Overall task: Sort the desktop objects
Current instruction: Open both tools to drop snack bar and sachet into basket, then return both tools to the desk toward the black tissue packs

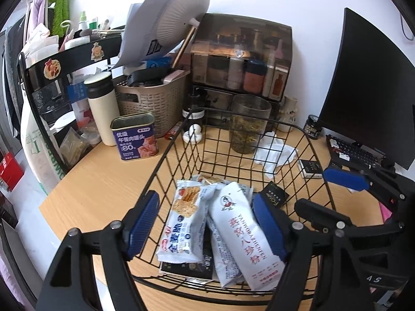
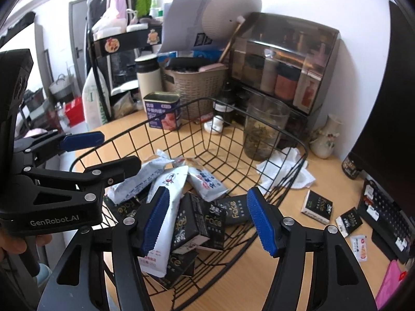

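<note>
left gripper [image 1: 207, 228] and right gripper [image 2: 207, 220] spread wide over wire basket [image 2: 298, 153], gripping nothing. snack packets [image 1: 241, 233] inside basket. black face packs [image 2: 316, 204] outside basket; pads could snag basket wire on reach.

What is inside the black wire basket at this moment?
The wire basket holds white snack packets lying over black tissue packs. More black packs lie underneath, partly covered, so their number cannot be counted. Both grippers hover open above it, holding nothing.

Both tongs — left [image 1: 206, 226] and right [image 2: 207, 221] — point steeply downward, jaws apart, gripping nothing.
</note>
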`<state>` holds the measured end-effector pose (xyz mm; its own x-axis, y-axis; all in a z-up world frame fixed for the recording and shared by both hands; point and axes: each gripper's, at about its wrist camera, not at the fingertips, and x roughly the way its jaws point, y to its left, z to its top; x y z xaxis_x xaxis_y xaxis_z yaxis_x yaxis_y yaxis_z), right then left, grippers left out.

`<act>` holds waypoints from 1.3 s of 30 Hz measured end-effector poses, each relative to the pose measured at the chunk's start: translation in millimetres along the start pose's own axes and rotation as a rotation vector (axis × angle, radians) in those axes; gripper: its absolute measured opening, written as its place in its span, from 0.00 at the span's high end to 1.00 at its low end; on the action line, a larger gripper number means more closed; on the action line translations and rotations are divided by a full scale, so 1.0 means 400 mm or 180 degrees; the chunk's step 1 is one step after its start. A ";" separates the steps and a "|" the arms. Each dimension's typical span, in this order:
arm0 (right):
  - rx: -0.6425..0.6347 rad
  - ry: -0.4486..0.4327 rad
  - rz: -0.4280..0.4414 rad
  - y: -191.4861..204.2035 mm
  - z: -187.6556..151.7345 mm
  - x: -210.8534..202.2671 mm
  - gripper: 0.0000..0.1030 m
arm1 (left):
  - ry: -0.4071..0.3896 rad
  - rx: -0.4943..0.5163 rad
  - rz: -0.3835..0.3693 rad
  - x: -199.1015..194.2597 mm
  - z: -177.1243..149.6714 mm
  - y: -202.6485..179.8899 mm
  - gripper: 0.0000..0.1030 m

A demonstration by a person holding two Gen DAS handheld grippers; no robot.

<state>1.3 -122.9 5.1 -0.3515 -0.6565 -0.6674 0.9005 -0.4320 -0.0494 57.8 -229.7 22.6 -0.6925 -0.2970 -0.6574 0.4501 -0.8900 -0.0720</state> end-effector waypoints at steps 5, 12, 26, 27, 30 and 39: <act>0.0053 -0.0005 -0.0062 -0.031 -0.012 -0.016 0.39 | 0.0005 0.0092 -0.0052 0.008 0.010 -0.040 0.24; 0.0182 -0.0006 -0.0191 -0.096 -0.038 -0.046 0.39 | 0.0014 0.0225 -0.0177 0.024 0.026 -0.110 0.24; 0.0613 0.0013 -0.0585 -0.302 -0.140 -0.144 0.39 | 0.0058 0.0636 -0.0556 0.061 0.051 -0.354 0.24; 0.0657 0.0016 -0.0626 -0.324 -0.150 -0.154 0.39 | 0.0052 0.0659 -0.0578 0.061 0.052 -0.369 0.24; 0.0771 0.0023 -0.0737 -0.375 -0.183 -0.182 0.39 | -0.0002 0.0756 -0.0608 0.060 0.051 -0.442 0.24; 0.1128 0.0159 -0.1040 -0.543 -0.303 -0.226 0.39 | 0.0155 0.0917 -0.0906 0.138 0.028 -0.634 0.24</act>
<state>-131.4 105.3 -13.8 -0.5809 -0.4244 -0.6946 0.5992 -0.8005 -0.0121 -100.8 -24.3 12.9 -0.7360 -0.0144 -0.6768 0.0632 -0.9969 -0.0476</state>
